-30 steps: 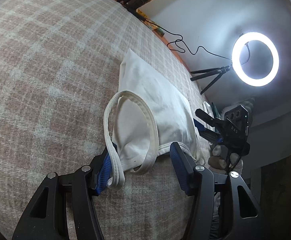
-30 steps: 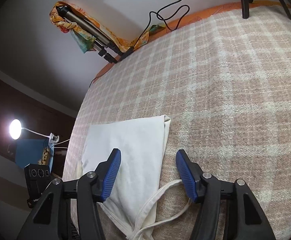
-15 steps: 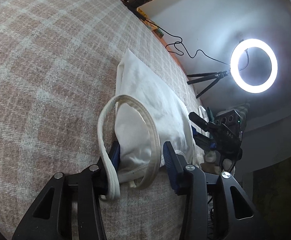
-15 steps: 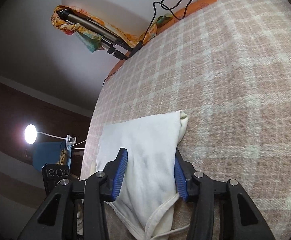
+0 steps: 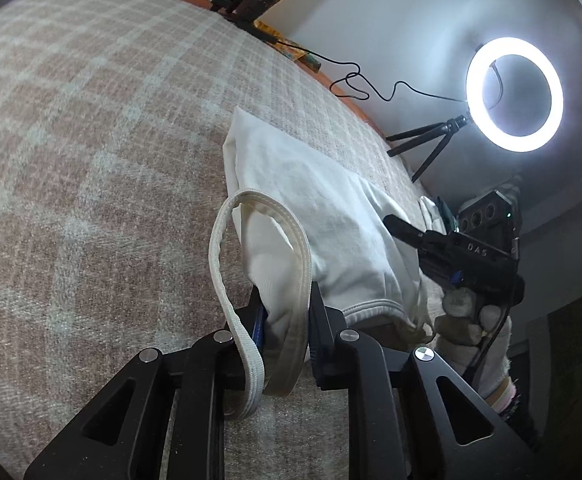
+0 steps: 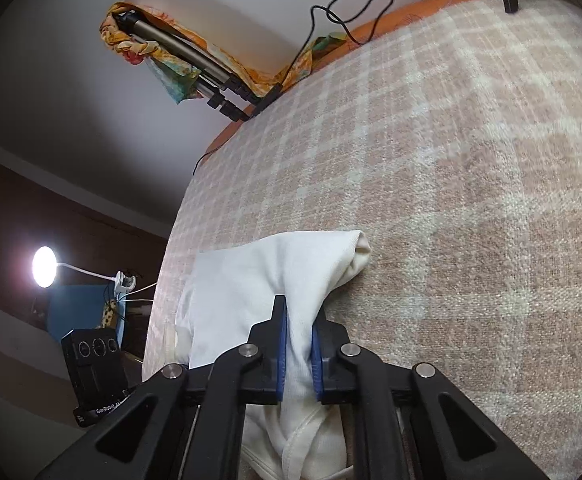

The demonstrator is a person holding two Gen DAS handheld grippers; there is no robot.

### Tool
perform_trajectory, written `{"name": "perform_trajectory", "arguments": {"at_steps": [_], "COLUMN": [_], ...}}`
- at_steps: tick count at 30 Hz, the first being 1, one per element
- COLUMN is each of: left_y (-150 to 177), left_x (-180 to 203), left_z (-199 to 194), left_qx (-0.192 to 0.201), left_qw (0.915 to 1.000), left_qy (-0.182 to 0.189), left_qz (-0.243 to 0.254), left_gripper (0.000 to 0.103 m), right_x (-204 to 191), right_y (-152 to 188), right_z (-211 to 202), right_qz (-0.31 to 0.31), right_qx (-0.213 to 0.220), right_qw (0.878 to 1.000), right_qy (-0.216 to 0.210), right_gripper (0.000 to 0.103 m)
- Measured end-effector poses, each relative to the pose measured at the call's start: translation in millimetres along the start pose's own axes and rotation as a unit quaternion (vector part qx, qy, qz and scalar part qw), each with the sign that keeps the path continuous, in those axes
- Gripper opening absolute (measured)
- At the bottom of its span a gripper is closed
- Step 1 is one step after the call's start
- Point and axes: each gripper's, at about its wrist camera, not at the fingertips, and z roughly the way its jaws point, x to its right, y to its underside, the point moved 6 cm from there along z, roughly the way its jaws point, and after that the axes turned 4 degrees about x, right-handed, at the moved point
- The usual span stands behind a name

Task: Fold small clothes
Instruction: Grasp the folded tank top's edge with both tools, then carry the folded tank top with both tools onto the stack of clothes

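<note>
A small white top [image 5: 311,208] with ribbed strap loops lies on a pink-and-cream checked blanket [image 5: 91,140]. In the left wrist view my left gripper [image 5: 287,320] is closing, its blue pads pinching the near strap end of the top, one strap loop [image 5: 227,280] hanging over the left finger. My right gripper [image 5: 419,240] shows further right, gripping the top's other side. In the right wrist view my right gripper [image 6: 297,346] is closing too, its pads pressing a bunched fold of the white top [image 6: 275,276].
A lit ring light [image 5: 514,94] on a small tripod stands at the blanket's far right edge. A folded tripod wrapped in patterned cloth [image 6: 179,54] and a black cable [image 6: 343,12] lie by the wall. A desk lamp [image 6: 45,272] glows beyond the bed's left edge.
Both grippers went from wide open around the top's near edge to closed on it. The fabric bunched up between the pads and lifted slightly.
</note>
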Motion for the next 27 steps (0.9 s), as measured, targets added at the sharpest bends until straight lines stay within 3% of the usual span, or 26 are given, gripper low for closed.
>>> {"name": "perform_trajectory", "arguments": {"at_steps": [10,27], "left_y": [0,10], "left_x": [30,89], "left_z": [-9,-22], "left_qx": [0.027,0.055], "left_qw": [0.9958,0.9853], "left_qy": [-0.021,0.004], "left_qz": [0.085,0.162], "left_gripper": [0.012,0.012], "right_x": [-26,-51], "right_y": [-4,-1], "right_z": [-16,-91], "right_qz": [-0.044,-0.076], "right_qx": [0.033,0.096], "right_qw": [0.998,0.992], "right_qy": [0.02,0.034], "right_gripper": [0.007,0.006]}}
